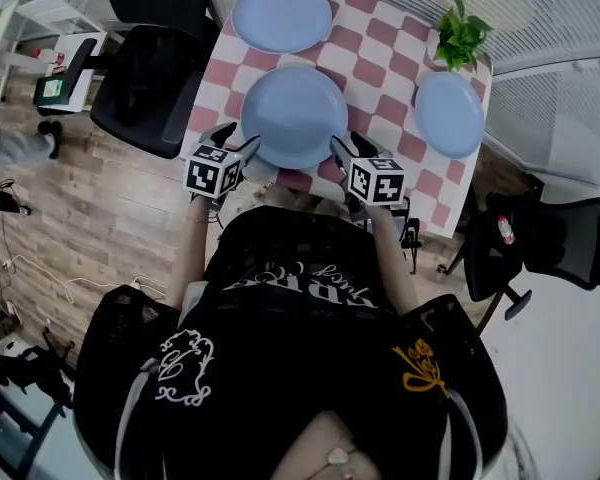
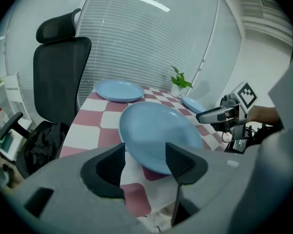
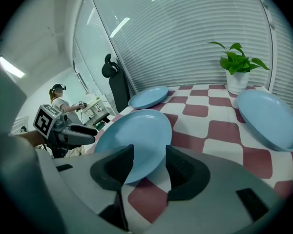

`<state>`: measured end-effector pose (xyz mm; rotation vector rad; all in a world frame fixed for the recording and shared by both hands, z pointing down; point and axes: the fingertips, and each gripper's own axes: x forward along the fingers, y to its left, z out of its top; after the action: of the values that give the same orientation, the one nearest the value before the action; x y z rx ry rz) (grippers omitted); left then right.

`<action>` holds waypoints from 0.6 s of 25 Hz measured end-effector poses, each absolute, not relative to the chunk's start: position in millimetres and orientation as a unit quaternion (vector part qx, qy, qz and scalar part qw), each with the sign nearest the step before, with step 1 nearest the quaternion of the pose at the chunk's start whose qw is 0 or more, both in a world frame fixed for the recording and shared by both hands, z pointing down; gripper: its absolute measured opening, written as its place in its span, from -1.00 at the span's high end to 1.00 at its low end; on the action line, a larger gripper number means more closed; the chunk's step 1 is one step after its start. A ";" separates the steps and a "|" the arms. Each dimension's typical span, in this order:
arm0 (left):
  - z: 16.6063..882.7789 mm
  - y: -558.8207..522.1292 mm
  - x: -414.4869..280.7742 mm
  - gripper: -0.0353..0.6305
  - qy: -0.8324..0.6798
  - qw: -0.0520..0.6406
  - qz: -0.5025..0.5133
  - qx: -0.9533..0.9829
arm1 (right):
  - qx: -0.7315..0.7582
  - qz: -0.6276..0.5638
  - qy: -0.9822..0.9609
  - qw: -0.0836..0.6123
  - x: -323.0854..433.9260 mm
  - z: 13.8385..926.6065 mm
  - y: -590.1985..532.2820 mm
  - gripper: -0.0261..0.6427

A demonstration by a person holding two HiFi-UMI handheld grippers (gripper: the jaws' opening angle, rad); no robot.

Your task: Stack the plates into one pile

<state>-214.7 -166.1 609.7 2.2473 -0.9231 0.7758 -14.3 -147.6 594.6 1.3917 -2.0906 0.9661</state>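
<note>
Three light blue plates lie apart on the red-and-white checked table (image 1: 378, 60): a near plate (image 1: 293, 116), a far plate (image 1: 281, 14) and a right plate (image 1: 449, 114). My left gripper (image 1: 242, 150) hangs at the near plate's front left rim, my right gripper (image 1: 342, 153) at its front right rim. Both are open with nothing gripped. In the left gripper view, the near plate (image 2: 156, 135) lies just beyond the open left gripper (image 2: 145, 162), with the right gripper (image 2: 219, 115) across it. In the right gripper view, the same plate (image 3: 134, 140) lies past the open right gripper (image 3: 150, 167).
A potted plant (image 1: 462, 36) stands at the table's far right corner beside the right plate. A black office chair (image 1: 145, 88) sits left of the table and another (image 1: 540, 243) at the right. The table's near edge is just under both grippers.
</note>
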 end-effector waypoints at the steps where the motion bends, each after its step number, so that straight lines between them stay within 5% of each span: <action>1: 616.1 -167.0 -216.4 0.13 -0.343 0.297 0.296 0.840 | 0.504 0.355 -0.752 0.232 -14.9 601.0 -145.9 0.42; 15: 656.0 -170.1 -205.2 0.13 -0.291 0.306 0.330 0.845 | 0.515 0.421 -0.709 0.235 -34.1 650.2 -128.2 0.41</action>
<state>-205.2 -170.1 656.0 2.2356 -0.7701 0.8727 -34.1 -128.2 650.2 1.4132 -1.9455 1.1542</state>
